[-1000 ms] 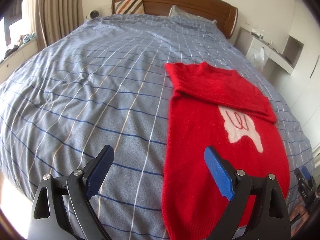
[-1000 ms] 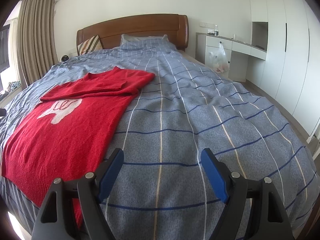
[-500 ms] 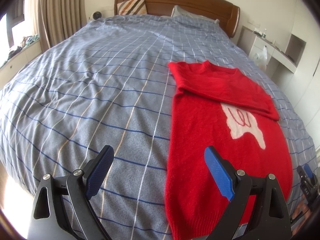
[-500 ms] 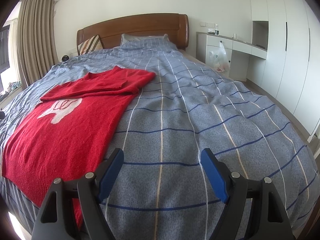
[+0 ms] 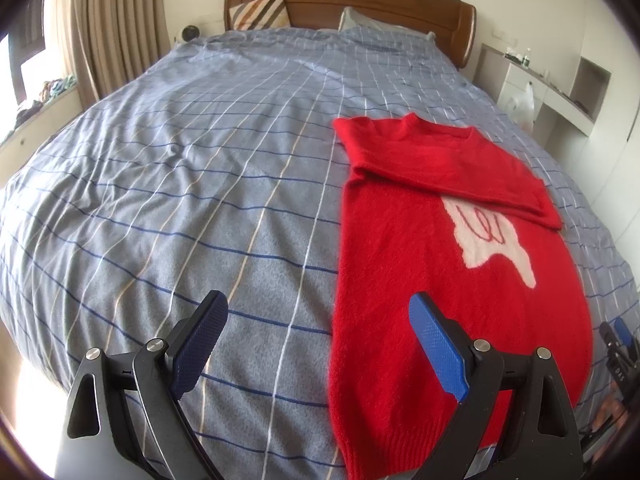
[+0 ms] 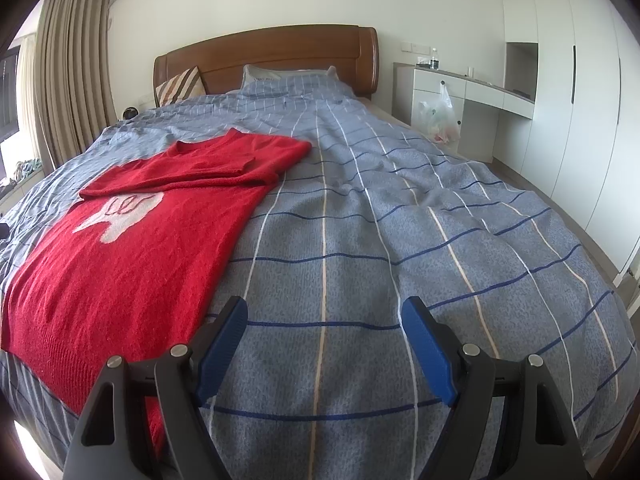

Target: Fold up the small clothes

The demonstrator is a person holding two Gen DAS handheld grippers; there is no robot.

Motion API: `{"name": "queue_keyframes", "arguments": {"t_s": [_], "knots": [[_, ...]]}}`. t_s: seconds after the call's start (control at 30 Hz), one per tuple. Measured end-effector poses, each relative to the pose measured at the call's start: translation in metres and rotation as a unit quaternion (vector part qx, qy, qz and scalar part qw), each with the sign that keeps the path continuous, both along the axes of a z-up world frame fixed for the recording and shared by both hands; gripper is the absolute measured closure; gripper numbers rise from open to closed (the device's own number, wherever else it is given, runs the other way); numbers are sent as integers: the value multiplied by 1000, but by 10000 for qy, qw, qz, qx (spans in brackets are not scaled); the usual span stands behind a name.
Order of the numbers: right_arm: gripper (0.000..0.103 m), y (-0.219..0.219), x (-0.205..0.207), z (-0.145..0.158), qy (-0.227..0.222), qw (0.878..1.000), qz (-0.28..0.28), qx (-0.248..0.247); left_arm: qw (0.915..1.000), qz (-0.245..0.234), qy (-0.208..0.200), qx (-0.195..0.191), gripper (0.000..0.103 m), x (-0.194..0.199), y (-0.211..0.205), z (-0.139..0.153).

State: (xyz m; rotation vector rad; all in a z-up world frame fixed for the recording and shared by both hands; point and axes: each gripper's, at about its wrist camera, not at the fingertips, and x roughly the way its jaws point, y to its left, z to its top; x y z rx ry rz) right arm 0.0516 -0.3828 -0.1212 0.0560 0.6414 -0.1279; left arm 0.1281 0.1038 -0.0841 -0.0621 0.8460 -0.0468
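Note:
A red knitted sweater [image 5: 420,264] with a white patch on its chest lies flat on the bed, its sleeves folded across the top near the collar. In the right wrist view the same sweater [image 6: 132,240] fills the left side, hem toward me. My left gripper [image 5: 318,316] hovers open above the sweater's left edge near the hem, nothing between its blue pads. My right gripper [image 6: 322,320] is open too, above bare cover just right of the sweater. At the right edge of the left wrist view, part of the right gripper [image 5: 618,344] shows.
The bed [image 5: 180,168] has a blue-grey checked cover and a wooden headboard [image 6: 280,56] with pillows. Curtains [image 6: 60,80] hang at the left. A white desk [image 6: 472,92] with a plastic bag and wardrobes stand to the right.
The left wrist view has shifted slightly, the sweater sitting a little more to the right; otherwise nothing has visibly changed. Both grippers stay open.

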Motion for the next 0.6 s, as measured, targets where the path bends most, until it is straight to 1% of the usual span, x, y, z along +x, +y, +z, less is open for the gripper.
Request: {"name": "queue_keyframes", "arguments": {"t_s": [0.6], "knots": [[24,-1,-1,1,-25,10000,-1,-3,10000,9,44,44,10,-2,-1,-1]]}}
